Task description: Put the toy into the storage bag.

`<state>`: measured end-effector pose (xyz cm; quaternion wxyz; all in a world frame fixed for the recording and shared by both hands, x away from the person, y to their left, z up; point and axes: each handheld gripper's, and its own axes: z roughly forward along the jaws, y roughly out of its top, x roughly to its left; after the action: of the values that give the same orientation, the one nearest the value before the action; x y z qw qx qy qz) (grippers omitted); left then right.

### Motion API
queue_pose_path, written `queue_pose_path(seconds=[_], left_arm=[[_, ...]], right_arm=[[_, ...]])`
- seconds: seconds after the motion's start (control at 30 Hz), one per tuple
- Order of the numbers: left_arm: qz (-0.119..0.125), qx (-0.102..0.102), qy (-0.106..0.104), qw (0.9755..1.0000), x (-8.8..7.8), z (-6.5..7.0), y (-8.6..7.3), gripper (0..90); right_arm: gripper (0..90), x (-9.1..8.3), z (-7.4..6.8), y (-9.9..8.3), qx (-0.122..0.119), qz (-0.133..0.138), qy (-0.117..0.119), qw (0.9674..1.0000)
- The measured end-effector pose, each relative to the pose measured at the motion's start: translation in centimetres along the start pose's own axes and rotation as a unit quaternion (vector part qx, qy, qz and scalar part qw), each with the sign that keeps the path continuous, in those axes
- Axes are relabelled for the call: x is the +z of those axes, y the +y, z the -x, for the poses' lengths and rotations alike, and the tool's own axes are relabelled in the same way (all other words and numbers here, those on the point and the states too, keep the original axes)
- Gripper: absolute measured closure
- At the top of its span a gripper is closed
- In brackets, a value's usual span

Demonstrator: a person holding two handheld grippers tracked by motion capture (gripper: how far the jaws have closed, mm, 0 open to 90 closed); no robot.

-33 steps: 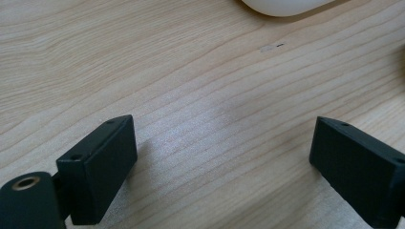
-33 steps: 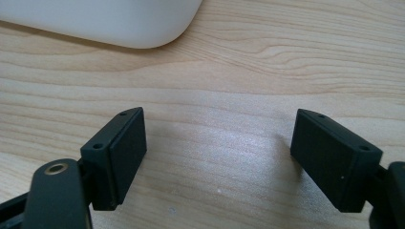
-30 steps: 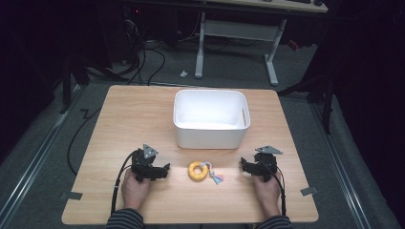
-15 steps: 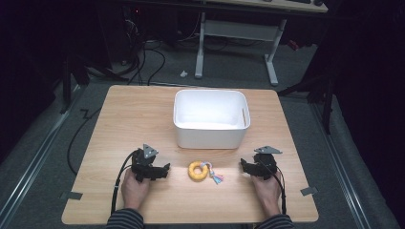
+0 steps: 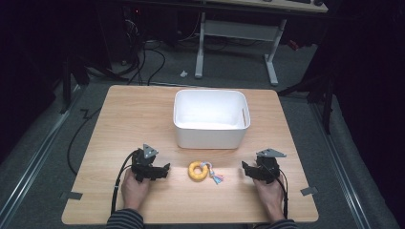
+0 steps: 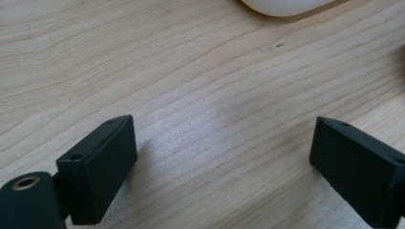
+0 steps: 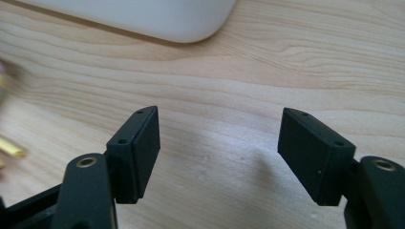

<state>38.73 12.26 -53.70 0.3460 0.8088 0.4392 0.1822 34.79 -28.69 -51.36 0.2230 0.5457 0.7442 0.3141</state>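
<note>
Presently: no legible writing; one white bin (image 5: 210, 118), one yellow ring toy (image 5: 197, 171); left gripper (image 6: 222, 157) and right gripper (image 7: 219, 152) both spread wide, holding nothing, at 9 and 3 o'clock of the toy.

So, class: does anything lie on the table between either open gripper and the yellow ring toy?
Nothing visible does. Bare wood separates the left gripper and the right gripper from the yellow ring toy, which lies between them.

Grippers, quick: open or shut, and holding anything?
Left gripper: open, holding nothing, bare table between its jaws.
Right gripper: open, holding nothing, just table between its jaws.
</note>
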Motion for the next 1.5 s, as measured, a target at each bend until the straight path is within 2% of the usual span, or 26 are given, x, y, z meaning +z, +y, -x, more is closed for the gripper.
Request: queue_pose_path(seconds=[0.07,0.1,0.33,0.63,0.7,0.93,1.07,1.37,1.43,1.5], left_arm=[[0.0,0.0,0.0,1.0,0.0,0.0,0.0,9.1],[0.0,0.0,0.0,1.0,0.0,0.0,0.0,9.1],[0.0,0.0,0.0,1.0,0.0,0.0,0.0,9.1],[0.001,0.005,-0.005,1.0,0.1,-0.1,0.1,9.5],[-0.001,0.006,-0.005,1.0,0.2,-0.1,0.2,7.3],[-0.002,0.006,-0.003,1.0,0.2,0.0,0.1,7.3],[-0.007,-0.001,0.003,1.0,0.2,0.0,0.2,3.8],[-0.006,-0.001,0.005,1.0,0.2,0.1,0.1,5.5],[-0.012,-0.014,0.012,0.9998,0.3,0.1,0.2,0.1],[-0.012,-0.011,0.01,0.9998,0.3,0.1,0.2,0.1]], right_arm=[[32.8,-0.3,-0.1,0.1,0.003,0.0,0.014,0.9999],[35.6,-0.5,-0.2,0.1,0.005,-0.002,0.031,0.9995],[39.9,-1.0,-0.7,0.4,-0.003,0.003,0.057,0.9983],[41.5,-1.0,-1.6,0.7,-0.021,-0.007,0.07,0.9973],[41.6,-1.1,-2.1,1.0,-0.03,-0.006,0.074,0.9968],[41.6,-1.3,-3.0,1.8,-0.041,-0.001,0.085,0.9956],[41.6,-1.2,-3.6,2.3,-0.045,-0.004,0.097,0.9943],[41.5,-0.8,-5.0,3.1,-0.056,-0.002,0.107,0.9927],[41.4,-0.7,-5.3,3.2,-0.06,-0.003,0.109,0.9922],[41.4,-0.6,-5.6,3.4,-0.066,-0.003,0.111,0.9916]])
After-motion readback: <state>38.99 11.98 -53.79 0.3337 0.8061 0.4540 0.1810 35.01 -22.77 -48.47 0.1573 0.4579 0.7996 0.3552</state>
